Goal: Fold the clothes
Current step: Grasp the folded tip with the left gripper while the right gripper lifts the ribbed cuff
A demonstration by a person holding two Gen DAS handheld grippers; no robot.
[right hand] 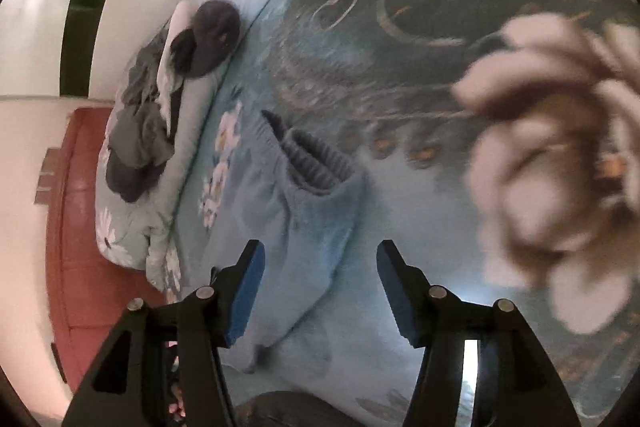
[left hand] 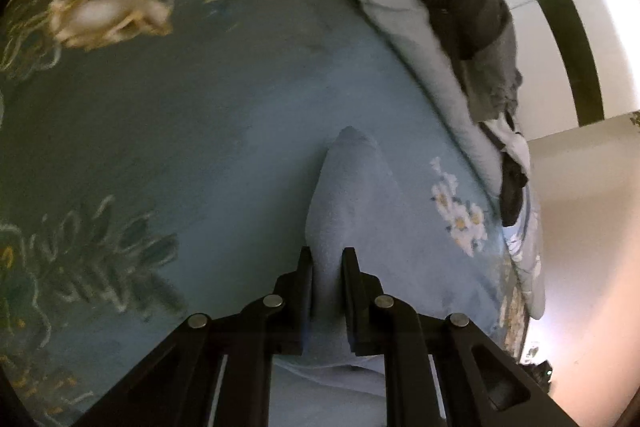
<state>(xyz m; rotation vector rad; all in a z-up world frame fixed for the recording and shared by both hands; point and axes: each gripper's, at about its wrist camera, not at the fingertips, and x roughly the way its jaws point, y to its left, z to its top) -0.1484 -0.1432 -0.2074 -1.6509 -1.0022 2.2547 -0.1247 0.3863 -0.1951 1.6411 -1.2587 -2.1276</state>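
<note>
Risk assessment: the left gripper (left hand: 327, 259) is clenched on a narrow raised pleat of the light blue sweater (right hand: 304, 251); the hold takes in little fabric near the finger ends, so a sharp pull could likely let the knit slip free; the bedspread (left hand: 160, 131) beneath is close in colour, and a pinch that includes it would drag the cover along with the garment. The right gripper (right hand: 320, 287) has its fingers spread wide and grasps nothing; should it close where it now hangs, it may catch only a single layer, giving a skewed fold. Both views are blurred at the edges, so fine fabric detail is uncertain.

Location: the sweater lies on the bed, low centre of the right wrist view, its ribbed cuff (right hand: 316, 163) toward mid-frame; a heap of dark clothes (right hand: 140, 131) sits on the folded quilt (right hand: 188, 147) at the left of that view.

Pose: the left gripper points forward along the ridge of cloth; the right gripper hovers over the sweater body, fingers either side of it, contact not discernible.
</note>
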